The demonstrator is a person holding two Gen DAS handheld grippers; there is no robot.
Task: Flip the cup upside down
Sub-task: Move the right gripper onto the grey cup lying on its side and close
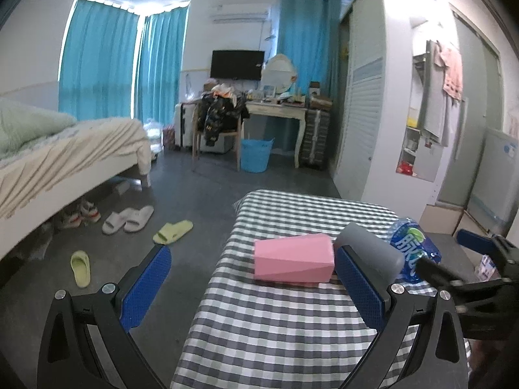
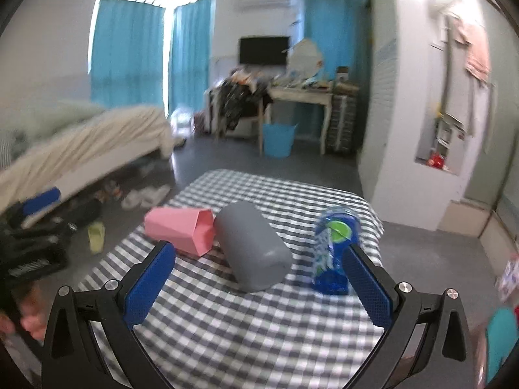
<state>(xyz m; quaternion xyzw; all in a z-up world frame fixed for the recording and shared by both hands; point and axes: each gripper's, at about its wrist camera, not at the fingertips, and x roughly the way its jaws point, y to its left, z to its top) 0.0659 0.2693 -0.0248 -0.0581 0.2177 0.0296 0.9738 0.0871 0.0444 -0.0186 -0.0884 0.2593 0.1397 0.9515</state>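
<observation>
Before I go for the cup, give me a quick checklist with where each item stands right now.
1. Left gripper open: ok.
2. Right gripper open: ok.
3. Faceted pink plastic cup free of both grippers: ok; it lies on its side on the checked tablecloth.
4. Space beside the pink cup: not ok; grey cylindrical cup sits at its mouth.
5. Blue-labelled water bottle clear of both cups: ok.
6. Cups empty: cannot tell.

I see a grey floor [image 1: 201, 201], a bed [image 1: 65, 149] at left, bright teal curtains [image 1: 100, 61], a wall television [image 1: 237, 64] and a cluttered desk [image 1: 275, 108].
</observation>
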